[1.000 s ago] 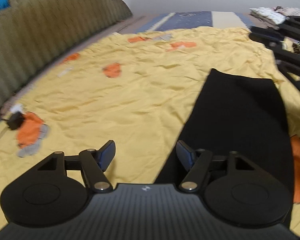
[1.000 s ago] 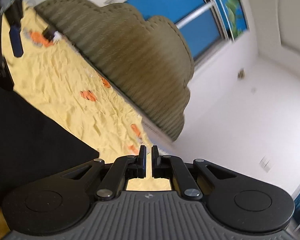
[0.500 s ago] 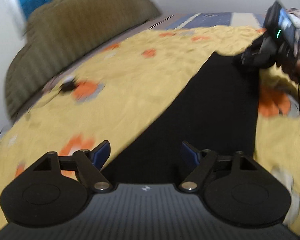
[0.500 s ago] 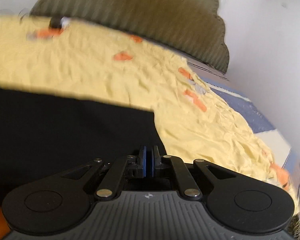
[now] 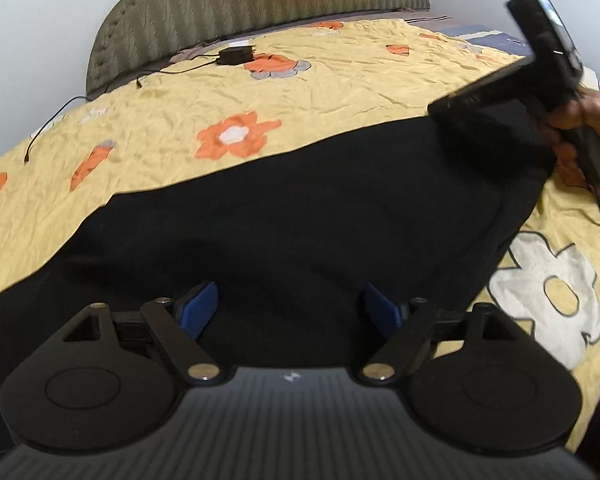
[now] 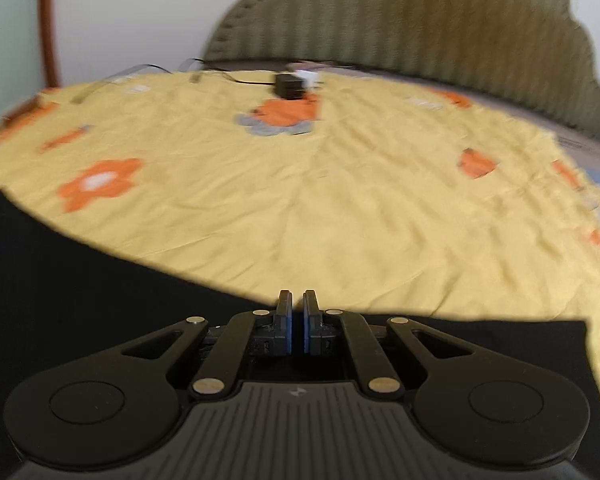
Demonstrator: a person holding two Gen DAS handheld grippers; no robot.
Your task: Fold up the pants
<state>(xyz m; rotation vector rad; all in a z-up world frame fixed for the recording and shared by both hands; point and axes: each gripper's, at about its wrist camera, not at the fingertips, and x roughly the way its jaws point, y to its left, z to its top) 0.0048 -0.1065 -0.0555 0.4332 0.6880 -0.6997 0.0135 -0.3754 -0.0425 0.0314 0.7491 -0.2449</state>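
Observation:
Black pants (image 5: pixel 300 208) lie flat across a yellow flowered bedspread (image 5: pixel 260 96). My left gripper (image 5: pixel 290 308) is open, hovering over the near part of the pants with nothing between its blue pads. My right gripper (image 6: pixel 297 320) is shut with a thin slit between its pads, empty, above the far edge of the pants (image 6: pixel 60 280). In the left wrist view the right gripper's body (image 5: pixel 512 108) and the hand holding it sit over the pants' right end.
A padded olive headboard (image 5: pixel 260 4) stands behind the bed. A black charger with its cable (image 5: pixel 236 56) lies on the bedspread near the headboard, also in the right wrist view (image 6: pixel 290 86). The bed's right edge drops off beyond the white flower print (image 5: pixel 548 292).
Both grippers swung round to face the headboard. The left moved over the pants, still open. The right came down to the pants' far edge, still shut.

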